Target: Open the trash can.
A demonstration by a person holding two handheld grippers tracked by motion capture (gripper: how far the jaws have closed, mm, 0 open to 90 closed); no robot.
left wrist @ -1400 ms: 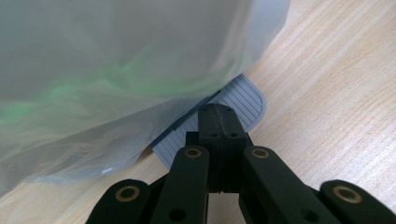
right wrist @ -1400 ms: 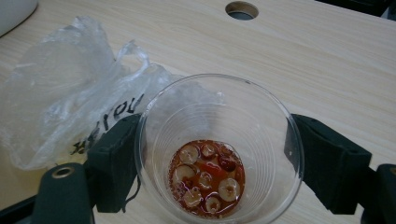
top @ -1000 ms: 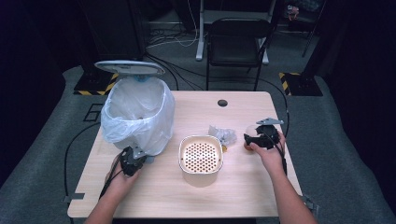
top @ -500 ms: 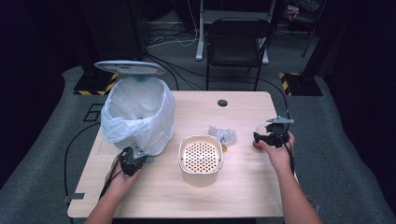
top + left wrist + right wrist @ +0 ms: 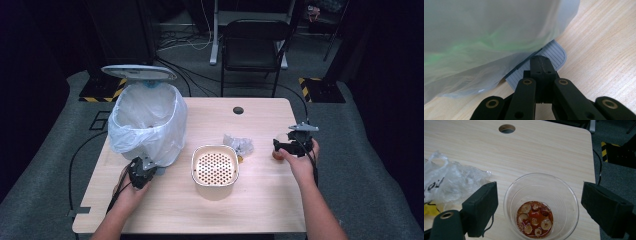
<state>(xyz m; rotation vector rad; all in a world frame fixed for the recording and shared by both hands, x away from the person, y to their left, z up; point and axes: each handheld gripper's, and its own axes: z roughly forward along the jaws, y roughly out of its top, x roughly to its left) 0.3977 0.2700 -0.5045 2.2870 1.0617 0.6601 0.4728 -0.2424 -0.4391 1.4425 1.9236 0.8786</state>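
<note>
On the table point(image 5: 260, 200), the strainer bowl point(image 5: 215, 170) sits between the bin point(image 5: 147, 125) (left) and the cup point(image 5: 278, 150).

A cream perforated square container point(image 5: 215, 170) is seen mid-table; a black folding chair point(image 5: 255, 45) is seen beyond the far edge.

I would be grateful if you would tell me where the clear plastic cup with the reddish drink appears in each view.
High view: the clear plastic cup sits near the table's right edge, at the right gripper.
Left gripper view: not in it.
Right gripper view: the cup is at bottom centre, between the open jaws, untouched.
Shared landmark: the crumpled plastic wrapper, left of the cup.
</note>
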